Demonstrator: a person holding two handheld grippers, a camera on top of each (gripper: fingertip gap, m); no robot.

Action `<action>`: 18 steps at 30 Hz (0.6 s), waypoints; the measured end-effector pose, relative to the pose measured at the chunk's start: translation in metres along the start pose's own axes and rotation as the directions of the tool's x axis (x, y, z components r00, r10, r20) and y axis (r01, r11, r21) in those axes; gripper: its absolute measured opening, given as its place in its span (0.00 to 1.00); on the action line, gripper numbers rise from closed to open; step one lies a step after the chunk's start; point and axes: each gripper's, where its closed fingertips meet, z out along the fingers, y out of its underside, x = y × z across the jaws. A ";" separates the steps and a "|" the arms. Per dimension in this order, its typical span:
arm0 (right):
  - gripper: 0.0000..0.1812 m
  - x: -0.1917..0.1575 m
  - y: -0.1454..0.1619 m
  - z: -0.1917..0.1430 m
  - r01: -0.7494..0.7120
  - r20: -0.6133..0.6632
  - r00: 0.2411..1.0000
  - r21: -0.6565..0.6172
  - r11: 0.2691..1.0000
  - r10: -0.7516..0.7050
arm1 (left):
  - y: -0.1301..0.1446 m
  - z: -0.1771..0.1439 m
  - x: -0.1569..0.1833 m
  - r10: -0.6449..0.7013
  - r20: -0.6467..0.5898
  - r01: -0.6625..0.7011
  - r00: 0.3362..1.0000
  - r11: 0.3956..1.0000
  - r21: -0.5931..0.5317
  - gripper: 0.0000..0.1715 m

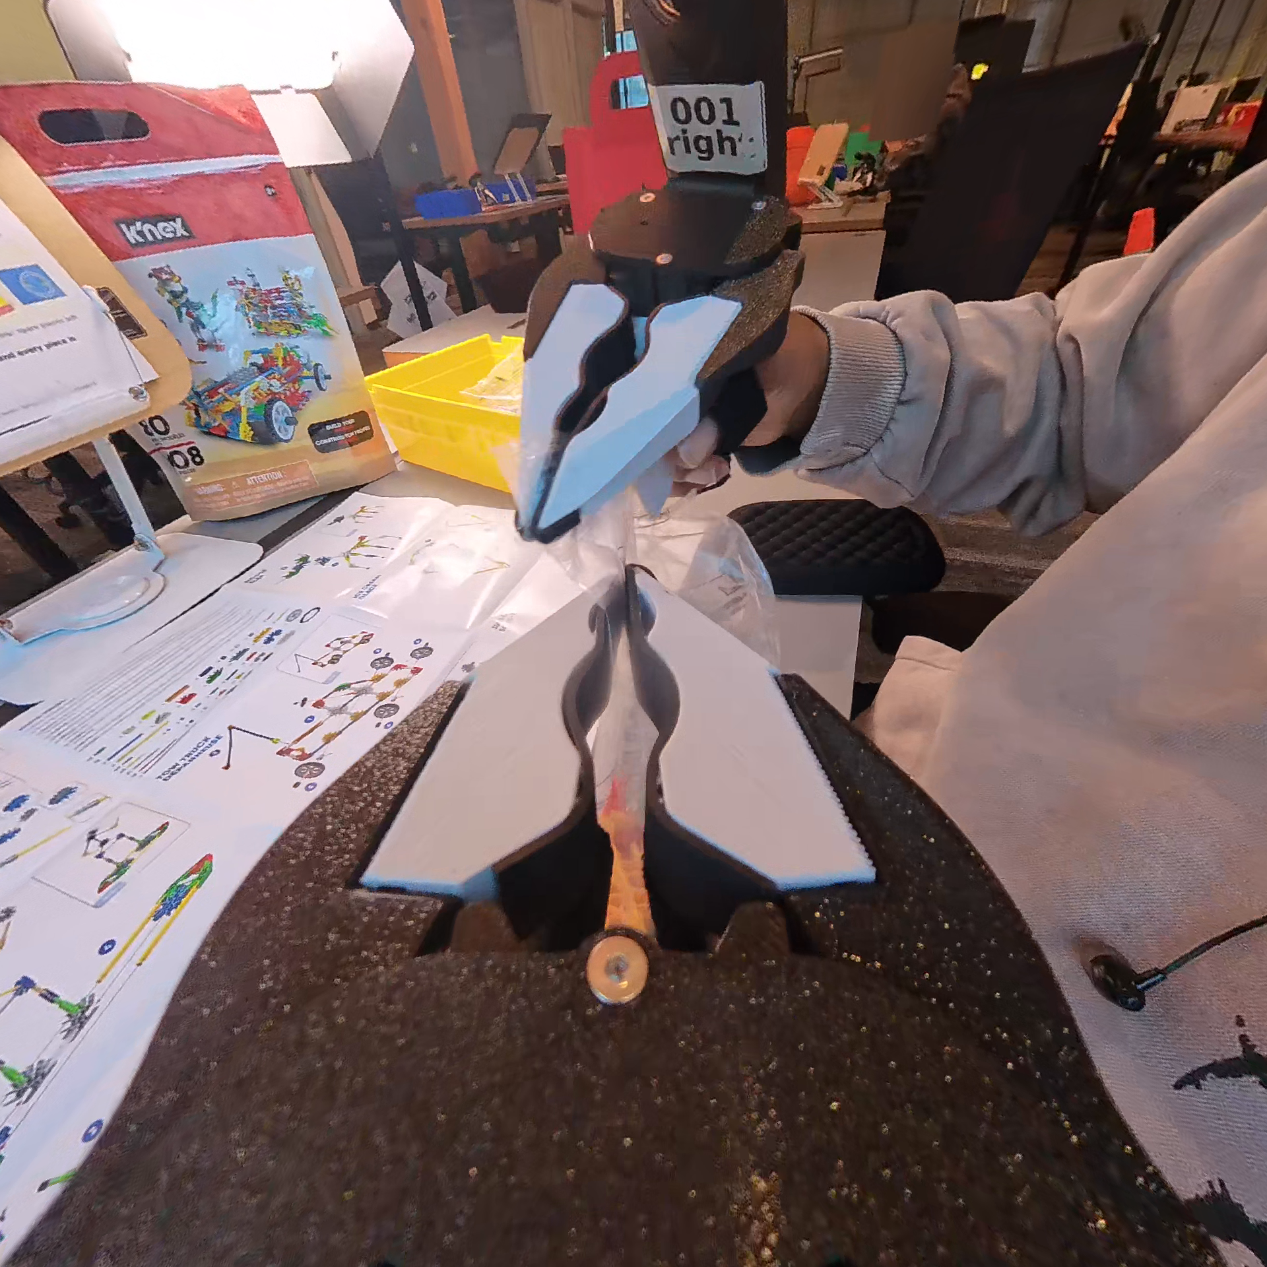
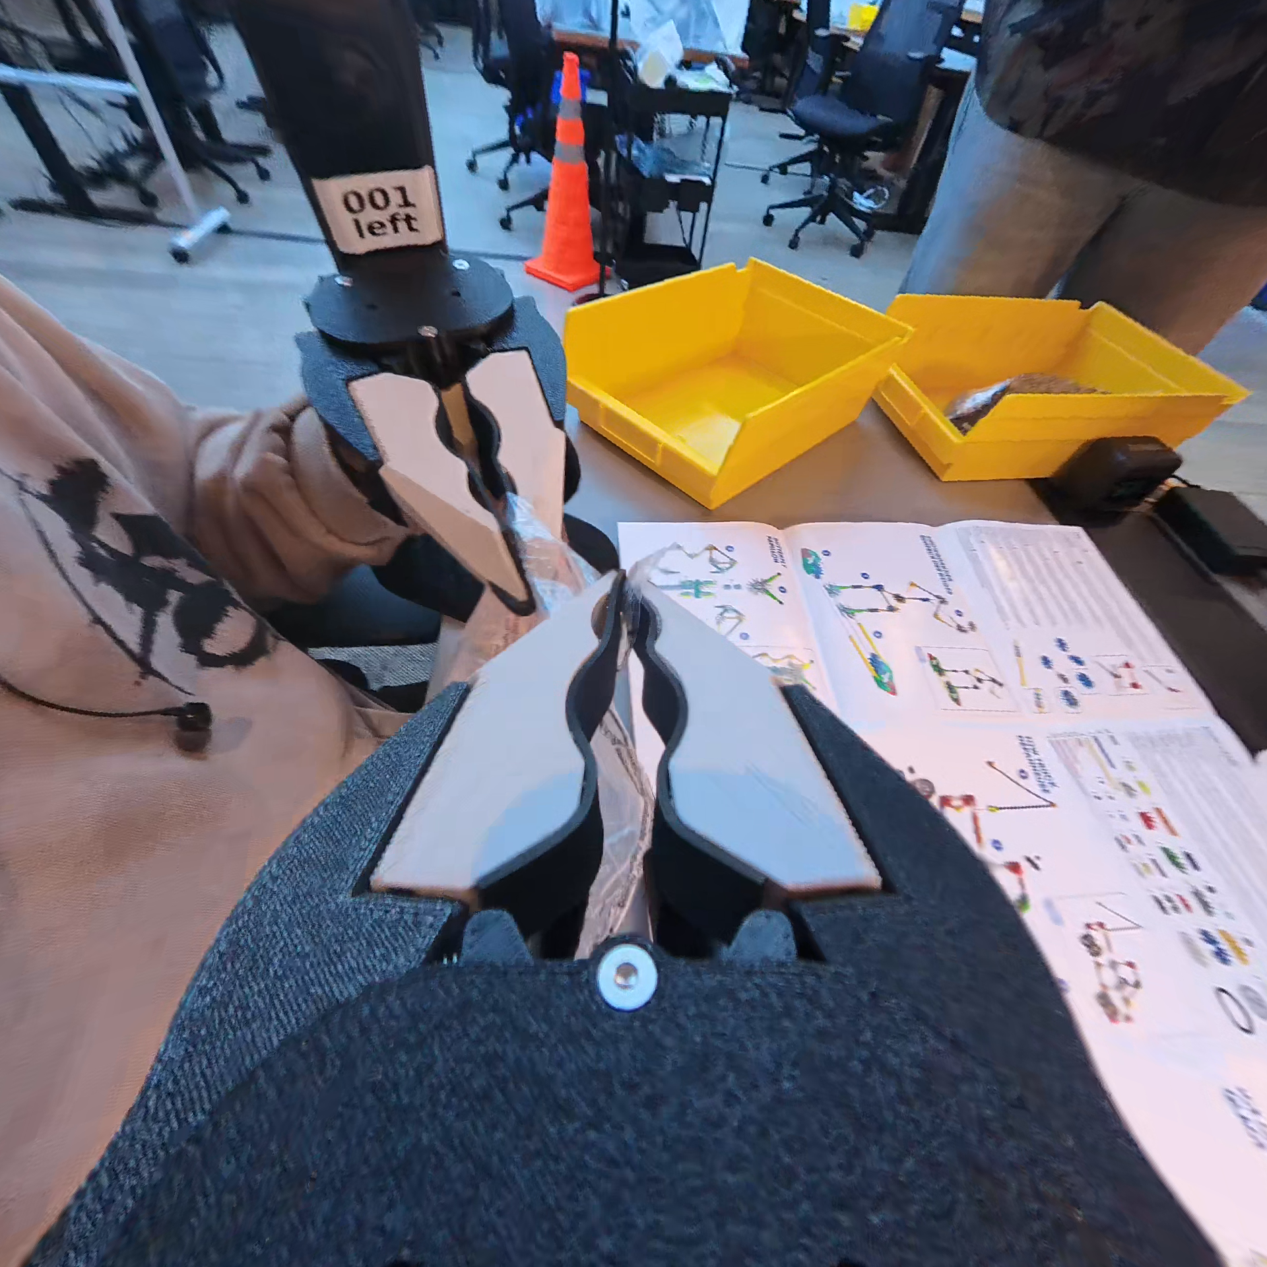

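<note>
Black office chairs (image 2: 833, 116) are standing on a pale floor (image 2: 171, 302) beside an orange cone (image 2: 568, 185). A lamp (image 1: 226, 34) is shining over the grey table (image 2: 823, 480).

Grey tabletop (image 2: 823, 473) carries an unfolded instruction sheet (image 2: 1028, 685). Two yellow bins (image 2: 727, 384) behind it. Toy-kit box (image 1: 206, 295) stands alongside.

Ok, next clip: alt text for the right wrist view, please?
The right gripper is shut on a clear plastic bag, and the left gripper, opposite, pinches the same bag. Behind them, an unfolded building-toy instruction sheet lies on the table beside two yellow bins, an empty one and one holding a dark bundle.
</note>
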 end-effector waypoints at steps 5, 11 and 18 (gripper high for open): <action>0.00 -0.014 -0.001 -0.007 -0.102 0.168 0.981 0.040 0.994 0.094 | 0.000 0.002 -0.003 -0.071 -0.062 0.071 0.996 0.997 -0.006 0.00; 0.00 -0.021 -0.001 -0.018 -0.247 0.332 0.920 0.080 0.966 0.207 | 0.008 0.010 -0.007 -0.195 -0.144 0.196 0.970 0.981 -0.012 0.00; 0.00 -0.016 0.010 -0.024 -0.415 0.430 0.840 0.114 0.903 0.332 | 0.016 0.019 -0.009 -0.171 -0.142 0.172 0.975 0.985 -0.003 0.04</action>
